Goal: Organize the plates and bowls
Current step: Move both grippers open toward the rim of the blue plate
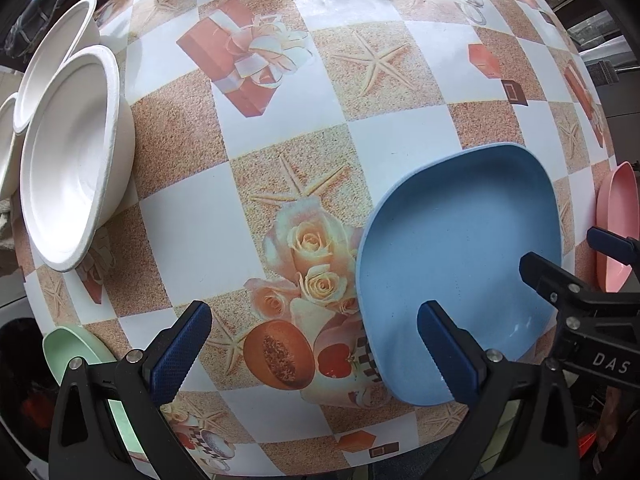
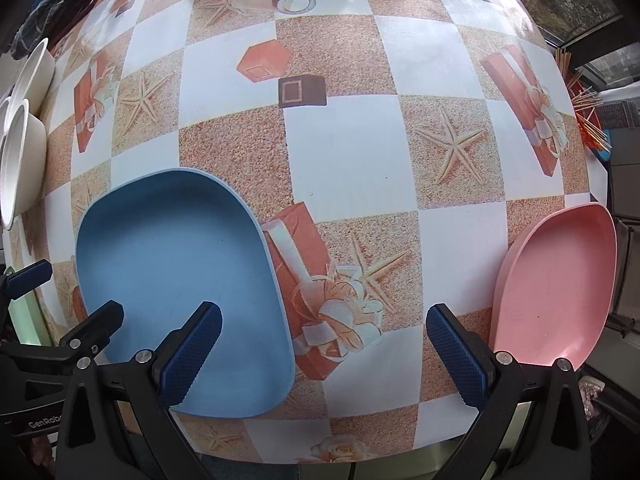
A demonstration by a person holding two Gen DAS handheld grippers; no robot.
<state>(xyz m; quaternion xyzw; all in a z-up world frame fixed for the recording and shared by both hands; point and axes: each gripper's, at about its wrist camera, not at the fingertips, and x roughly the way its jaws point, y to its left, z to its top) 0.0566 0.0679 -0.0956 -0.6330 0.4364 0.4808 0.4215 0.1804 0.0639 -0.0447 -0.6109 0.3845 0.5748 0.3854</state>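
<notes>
Blue plate (image 2: 176,280) sits near table (image 2: 352,152) front edge btwn pink plate (image 2: 560,284) & white bowls (image 1: 72,152); both grippers' jaws wide open, empty; shallow rim grab could slip.

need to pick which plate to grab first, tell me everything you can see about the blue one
The matte blue rounded-square plastic plate is shallow, with a low raised rim and a flat, empty floor showing faint dark specks. It lies flat and right side up on the checkered printed tablecloth, near the table's front edge, apart from the other dishes. The left claw and right claw are both open above its near edge, each with one blue finger pad over the plate; whether a pad touches it cannot be told.
</notes>
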